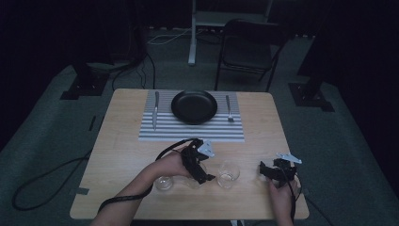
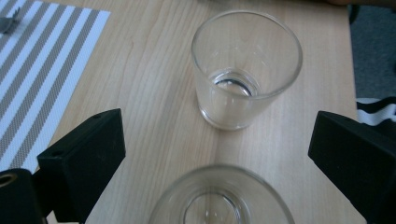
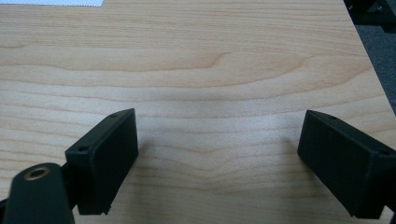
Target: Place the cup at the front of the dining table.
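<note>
Three clear empty glasses stand near the table's front edge. My left gripper point(image 1: 202, 176) is open, its jaws on either side of the middle glass point(image 1: 194, 182) without touching it. In the left gripper view that glass point(image 2: 219, 198) shows its rim low between the jaws of the gripper point(image 2: 217, 135), and the right-hand glass point(image 2: 246, 70) stands upright just beyond. The right-hand glass point(image 1: 228, 174) and the left-hand glass point(image 1: 164, 182) stand free. My right gripper point(image 1: 269, 170) is open at the front right, with bare wood between its jaws point(image 3: 217, 128).
A grey striped placemat point(image 1: 192, 132) lies at the far side with a black plate point(image 1: 194, 106), a knife point(image 1: 155, 110) to its left and a fork point(image 1: 228, 109) to its right. A folding chair point(image 1: 247, 49) stands behind the table. The table's right edge point(image 1: 289, 155) is close to my right gripper.
</note>
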Demonstrator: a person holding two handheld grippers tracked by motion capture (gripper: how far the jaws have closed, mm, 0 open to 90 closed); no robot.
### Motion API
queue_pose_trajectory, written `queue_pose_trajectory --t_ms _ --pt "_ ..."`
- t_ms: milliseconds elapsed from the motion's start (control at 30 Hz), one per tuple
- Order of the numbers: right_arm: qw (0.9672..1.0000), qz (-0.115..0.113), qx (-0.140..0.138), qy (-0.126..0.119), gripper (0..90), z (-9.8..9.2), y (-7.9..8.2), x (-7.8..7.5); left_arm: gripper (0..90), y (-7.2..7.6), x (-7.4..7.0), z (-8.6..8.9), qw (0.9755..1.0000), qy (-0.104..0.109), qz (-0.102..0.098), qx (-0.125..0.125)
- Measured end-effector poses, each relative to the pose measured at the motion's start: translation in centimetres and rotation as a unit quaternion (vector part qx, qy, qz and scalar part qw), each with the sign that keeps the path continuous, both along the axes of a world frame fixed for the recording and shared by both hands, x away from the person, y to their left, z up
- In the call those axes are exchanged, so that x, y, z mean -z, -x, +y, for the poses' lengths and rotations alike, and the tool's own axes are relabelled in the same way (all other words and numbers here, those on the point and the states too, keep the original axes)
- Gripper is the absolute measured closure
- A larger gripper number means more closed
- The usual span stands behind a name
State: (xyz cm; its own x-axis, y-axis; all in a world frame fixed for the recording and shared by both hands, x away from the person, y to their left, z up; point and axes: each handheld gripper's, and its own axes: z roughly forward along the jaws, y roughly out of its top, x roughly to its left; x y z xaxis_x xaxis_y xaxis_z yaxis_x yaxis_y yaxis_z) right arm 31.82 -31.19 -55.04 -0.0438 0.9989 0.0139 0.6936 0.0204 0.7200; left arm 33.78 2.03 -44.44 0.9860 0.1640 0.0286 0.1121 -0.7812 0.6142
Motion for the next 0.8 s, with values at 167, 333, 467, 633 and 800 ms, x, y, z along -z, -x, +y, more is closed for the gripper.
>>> queue_pose_trajectory --t_ms 167,333,467,633,800 --pt "1.0 0.0 0.0 0.0 11.8 0.0 0.0 0.0 4.3 0.2 0.5 -1.2 0.9998 -0.011 0.003 0.014" --pt "1.0 0.0 0.0 0.0 11.8 0.0 0.0 0.0 4.3 0.3 0.6 -2.2 0.9997 -0.01 0.004 0.02" --pt "1.0 0.0 0.0 0.0 11.8 0.0 0.0 0.0 4.3 0.6 0.8 -3.1 0.9994 -0.021 0.005 0.028" --pt "1.0 0.0 0.0 0.0 11.8 0.0 0.0 0.0 4.3 0.5 0.9 -4.0 0.9991 -0.029 0.003 0.03" --pt "1.0 0.0 0.0 0.0 11.8 0.0 0.0 0.0 4.3 0.6 1.1 -4.8 0.9984 -0.045 0.001 0.035"
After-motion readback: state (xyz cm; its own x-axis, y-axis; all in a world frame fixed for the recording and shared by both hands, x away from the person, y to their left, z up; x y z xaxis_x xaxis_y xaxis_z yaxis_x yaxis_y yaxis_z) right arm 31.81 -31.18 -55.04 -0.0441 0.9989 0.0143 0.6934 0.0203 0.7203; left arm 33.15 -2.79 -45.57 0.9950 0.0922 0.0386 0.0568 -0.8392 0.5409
